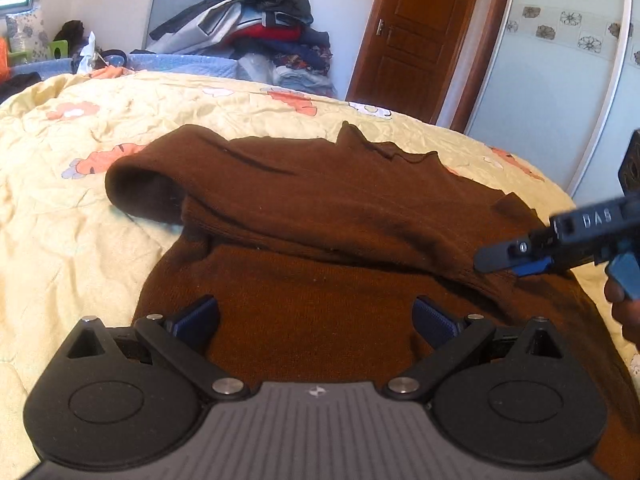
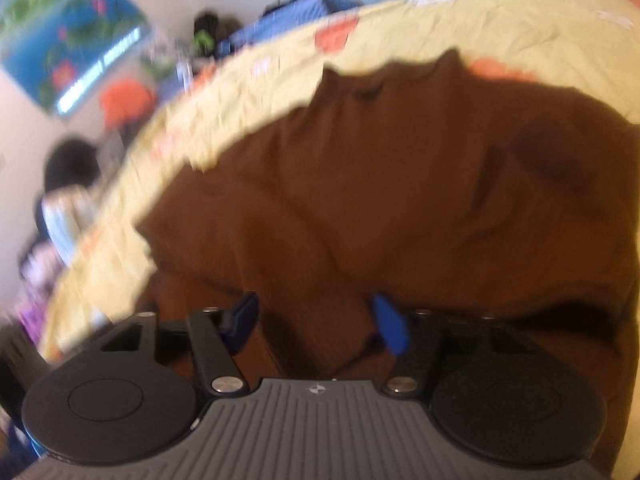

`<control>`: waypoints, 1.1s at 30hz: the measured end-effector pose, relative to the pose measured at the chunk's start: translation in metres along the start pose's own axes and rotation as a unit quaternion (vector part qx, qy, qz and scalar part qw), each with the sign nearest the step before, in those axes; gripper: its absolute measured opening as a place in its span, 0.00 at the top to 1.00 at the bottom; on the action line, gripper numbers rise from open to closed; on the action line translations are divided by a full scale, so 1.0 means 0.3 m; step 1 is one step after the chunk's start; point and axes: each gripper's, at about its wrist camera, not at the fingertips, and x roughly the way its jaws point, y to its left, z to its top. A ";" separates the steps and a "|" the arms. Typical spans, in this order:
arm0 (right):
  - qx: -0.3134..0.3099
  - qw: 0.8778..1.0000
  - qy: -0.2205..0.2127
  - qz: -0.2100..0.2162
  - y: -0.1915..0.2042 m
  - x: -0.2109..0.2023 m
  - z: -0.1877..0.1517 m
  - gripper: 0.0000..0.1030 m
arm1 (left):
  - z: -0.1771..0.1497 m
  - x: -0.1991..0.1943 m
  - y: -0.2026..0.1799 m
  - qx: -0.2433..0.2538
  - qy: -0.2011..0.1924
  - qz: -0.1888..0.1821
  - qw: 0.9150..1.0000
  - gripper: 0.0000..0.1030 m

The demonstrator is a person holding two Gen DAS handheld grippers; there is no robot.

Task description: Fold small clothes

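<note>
Brown knit sweater lay on the yellow quilt with one sleeve folded across its body, left gripper spread wide and empty above it, right gripper half-closed at its side fold, grip unclear.

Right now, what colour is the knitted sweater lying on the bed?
Dark brown knitted sweater, plain; clearest in the left wrist view.

A plain dark-brown sweater lies on a pale-yellow quilt printed with orange and white flowers; black grippers carry blue pads, before a reddish-brown wooden door.
</note>
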 end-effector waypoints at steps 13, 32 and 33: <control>0.057 0.998 0.004 0.034 -0.016 -0.004 -0.030 0.84 | -0.011 -0.001 0.017 -0.013 -0.006 -0.009 1.000 0.00; 0.062 0.990 -0.067 -0.108 -0.369 -0.352 0.248 0.84 | -0.005 0.004 0.025 -0.018 -0.007 -0.017 1.000 0.00; 0.076 0.989 -0.062 -0.110 -0.405 -0.329 0.220 0.84 | 0.004 0.000 0.032 -0.023 -0.005 -0.021 0.999 0.00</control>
